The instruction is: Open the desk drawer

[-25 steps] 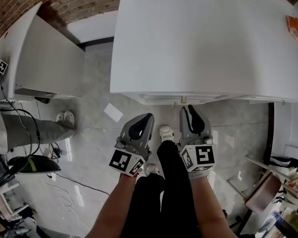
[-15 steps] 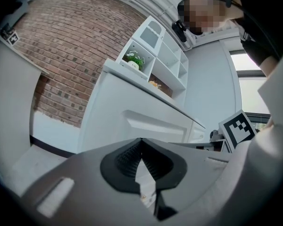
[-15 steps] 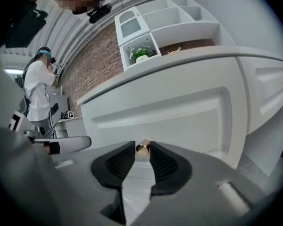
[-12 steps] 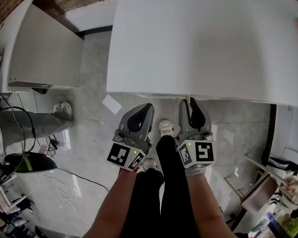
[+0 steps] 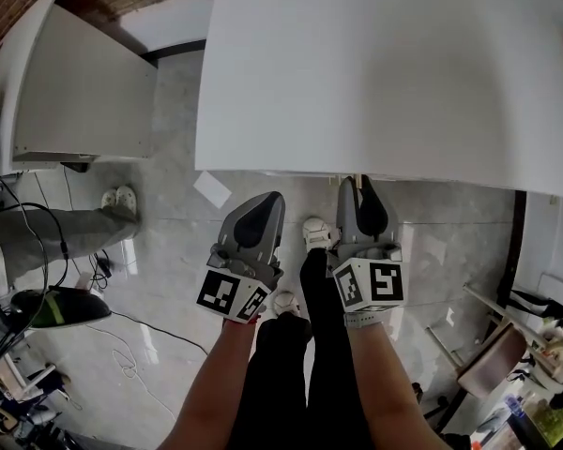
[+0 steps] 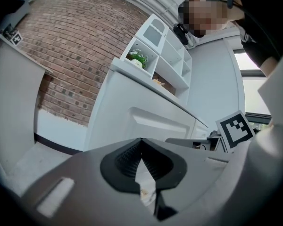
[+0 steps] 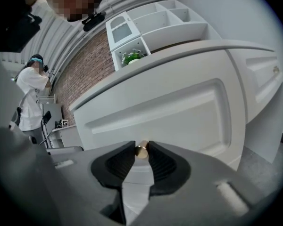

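Brick wall (image 6: 80, 51) and pale tiled floor (image 5: 169, 204) lie to the left of a white desk (image 5: 385, 73), whose top fills the upper part of the head view. Below its near edge the left gripper (image 6: 141, 142) hangs in free air with its jaws closed on nothing, its cube (image 5: 230, 296) showing a black-and-white square marker. Just to its right, the right gripper (image 7: 141, 147) has its jaws clamped on the small brass knob (image 7: 141, 150) of the drawer (image 7: 170, 112), whose panelled white front sits under the desk's edge.
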